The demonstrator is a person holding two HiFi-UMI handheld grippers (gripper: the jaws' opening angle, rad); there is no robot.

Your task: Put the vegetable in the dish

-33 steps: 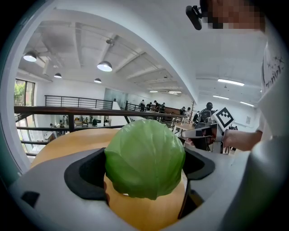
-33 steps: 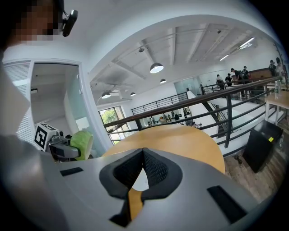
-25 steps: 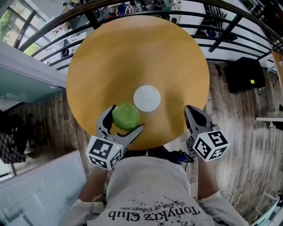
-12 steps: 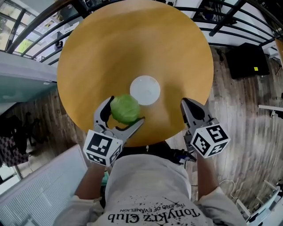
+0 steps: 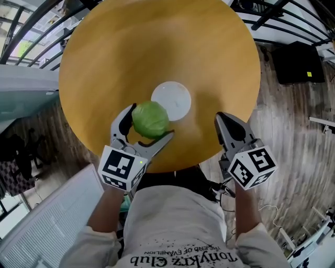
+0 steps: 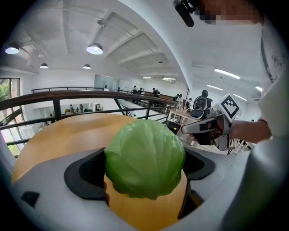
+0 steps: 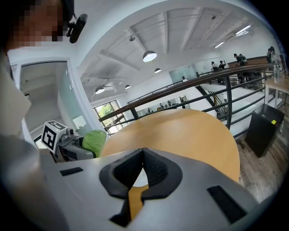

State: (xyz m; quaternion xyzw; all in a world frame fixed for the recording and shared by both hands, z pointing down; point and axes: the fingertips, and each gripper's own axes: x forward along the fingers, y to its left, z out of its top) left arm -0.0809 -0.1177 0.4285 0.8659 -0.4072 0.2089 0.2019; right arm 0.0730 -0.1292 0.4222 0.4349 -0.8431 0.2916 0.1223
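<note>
A green cabbage is held between the jaws of my left gripper, above the round wooden table and just left of the white dish. The cabbage overlaps the dish's left edge in the head view. Seen from the left gripper view, the cabbage fills the space between the jaws, with my left gripper shut on it. My right gripper hovers at the table's near right edge, jaws together and empty. In the right gripper view, my right gripper is shut and the cabbage shows at the left.
A black metal railing curves round the far side of the table. A black box stands on the wooden floor to the right. A white panel lies at lower left, beside the person's body.
My left gripper has carried the cabbage up and to the right, closer to the white dish. The right gripper has stayed near the table's near right edge.
</note>
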